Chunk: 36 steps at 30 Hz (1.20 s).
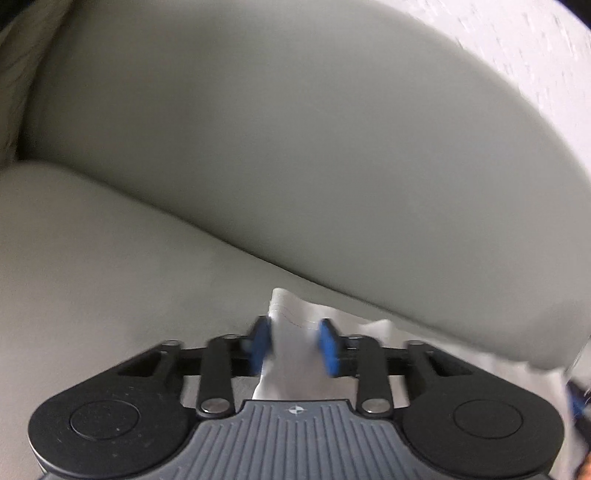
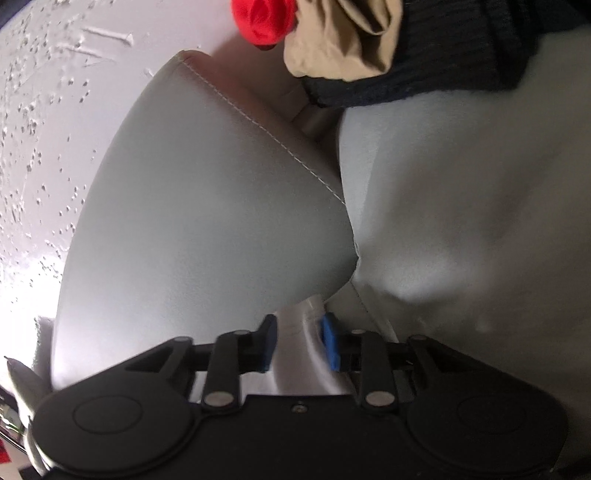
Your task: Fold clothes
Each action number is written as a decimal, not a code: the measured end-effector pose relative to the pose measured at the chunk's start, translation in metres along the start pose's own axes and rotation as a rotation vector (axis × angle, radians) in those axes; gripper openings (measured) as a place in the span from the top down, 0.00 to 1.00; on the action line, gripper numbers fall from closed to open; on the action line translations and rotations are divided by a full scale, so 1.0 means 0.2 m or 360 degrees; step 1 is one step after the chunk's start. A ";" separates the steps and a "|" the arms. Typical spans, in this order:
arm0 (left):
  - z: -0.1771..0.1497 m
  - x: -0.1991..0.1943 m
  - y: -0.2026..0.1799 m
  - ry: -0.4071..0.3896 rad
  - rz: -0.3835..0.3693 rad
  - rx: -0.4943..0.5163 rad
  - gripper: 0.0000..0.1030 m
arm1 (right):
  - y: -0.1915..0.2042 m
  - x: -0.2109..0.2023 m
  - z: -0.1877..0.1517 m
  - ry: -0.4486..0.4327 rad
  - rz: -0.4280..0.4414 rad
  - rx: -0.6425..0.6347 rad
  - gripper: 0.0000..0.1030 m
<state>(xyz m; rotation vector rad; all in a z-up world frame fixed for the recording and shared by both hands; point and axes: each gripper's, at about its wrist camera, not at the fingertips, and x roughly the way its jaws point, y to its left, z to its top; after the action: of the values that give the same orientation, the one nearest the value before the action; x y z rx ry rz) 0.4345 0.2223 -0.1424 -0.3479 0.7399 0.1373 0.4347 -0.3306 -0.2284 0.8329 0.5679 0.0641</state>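
A white garment (image 1: 291, 354) is pinched between the blue pads of my left gripper (image 1: 293, 341); a stitched hem corner sticks up past the fingertips and more white cloth trails off to the right. My right gripper (image 2: 299, 339) is shut on another part of the white garment (image 2: 295, 365), which bulges between its blue pads. Both grippers are held over a grey leather sofa. How much of the garment hangs below is hidden by the gripper bodies.
The grey sofa's back cushion (image 1: 295, 140) and seat (image 1: 92, 258) fill the left wrist view. In the right wrist view a sofa cushion (image 2: 207, 206) with a stitched seam lies ahead, and a pile of red (image 2: 264, 18), beige (image 2: 343, 40) and dark knit clothes (image 2: 443, 55) sits at the top. A textured white wall (image 2: 44, 110) is at left.
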 end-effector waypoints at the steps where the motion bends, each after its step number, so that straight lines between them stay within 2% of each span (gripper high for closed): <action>1: 0.00 0.01 -0.02 -0.0001 0.0039 0.0059 0.94 | 0.01 0.00 -0.01 0.0000 -0.0016 -0.0034 0.88; 2: -0.01 0.00 -0.04 -0.0014 0.0091 0.0112 0.94 | 0.01 0.01 -0.01 0.0003 -0.0037 -0.0074 0.96; 4: -0.02 0.00 -0.08 -0.0070 0.0242 0.0229 0.96 | 0.03 0.00 -0.03 -0.0034 -0.0095 -0.0166 0.97; 7: -0.08 0.02 -0.16 -0.0134 0.0468 0.0411 0.95 | 0.13 -0.03 -0.08 -0.0225 -0.0352 -0.0468 0.98; 9: -0.12 0.05 -0.22 -0.0157 0.0572 0.0535 0.96 | 0.17 -0.02 -0.13 -0.0246 -0.0469 -0.0617 0.98; 11: -0.14 0.06 -0.27 -0.0182 0.0621 0.0658 0.93 | 0.18 0.00 -0.15 -0.0216 -0.0527 -0.0648 0.97; 12: -0.16 0.03 -0.28 -0.0198 0.0622 0.0629 0.84 | 0.18 -0.01 -0.13 -0.0222 -0.0506 -0.0627 0.97; 15: -0.19 -0.20 -0.23 -0.0345 0.0519 0.0406 0.82 | 0.19 -0.09 -0.09 -0.0265 -0.0399 -0.0546 0.79; 16: -0.19 -0.29 -0.21 -0.0402 0.0480 0.0331 0.76 | 0.20 -0.13 -0.08 -0.0292 -0.0337 -0.0508 0.72; 18: -0.22 -0.40 -0.20 -0.0413 0.0308 0.0309 0.73 | 0.24 -0.18 -0.07 -0.0277 -0.0181 -0.0470 0.72; 19: -0.24 -0.42 -0.19 -0.0385 0.0262 0.0316 0.72 | 0.26 -0.18 -0.08 -0.0208 -0.0100 -0.0452 0.72; 21: -0.28 -0.40 -0.16 -0.0294 0.0337 0.0306 0.70 | 0.27 -0.13 -0.13 0.0041 0.0064 -0.0387 0.76; 23: -0.32 -0.39 -0.13 -0.0202 0.0412 0.0296 0.71 | 0.25 -0.09 -0.22 0.0214 0.0100 -0.0334 0.93; 25: -0.36 -0.37 -0.09 -0.0110 0.0487 0.0286 0.73 | 0.21 -0.11 -0.30 0.0234 -0.0016 -0.0354 0.93; 26: -0.38 -0.37 -0.08 -0.0064 0.0524 0.0281 0.74 | 0.18 -0.15 -0.32 0.0183 -0.0125 -0.0352 1.00; 27: -0.40 -0.37 -0.05 -0.0044 0.0607 0.0285 0.71 | 0.14 -0.19 -0.33 0.0132 -0.0234 -0.0350 1.00; 28: -0.43 -0.39 0.00 -0.0046 0.0746 0.0311 0.69 | 0.11 -0.23 -0.34 0.0079 -0.0348 -0.0349 1.00; 30: -0.47 -0.42 0.09 -0.0011 0.0945 0.0362 0.70 | 0.06 -0.33 -0.33 -0.0050 -0.0693 -0.0427 1.00; 33: -0.46 -0.59 0.26 0.0000 0.0928 0.0212 0.84 | 0.04 -0.49 -0.35 -0.0015 -0.0662 -0.0398 1.00; 35: -0.44 -0.76 0.30 -0.0085 0.0855 0.0114 0.83 | 0.12 -0.65 -0.38 -0.0079 -0.0597 -0.0360 0.93; 36: -0.43 -0.86 0.30 -0.0159 0.0806 0.0092 0.83 | 0.16 -0.71 -0.37 -0.0110 -0.0525 -0.0338 0.93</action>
<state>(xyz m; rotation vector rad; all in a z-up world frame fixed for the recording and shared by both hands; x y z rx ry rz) 0.2385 0.2472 -0.1003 -0.0909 0.7191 0.6054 0.2824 -0.2961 -0.1805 0.5255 0.6153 -0.2027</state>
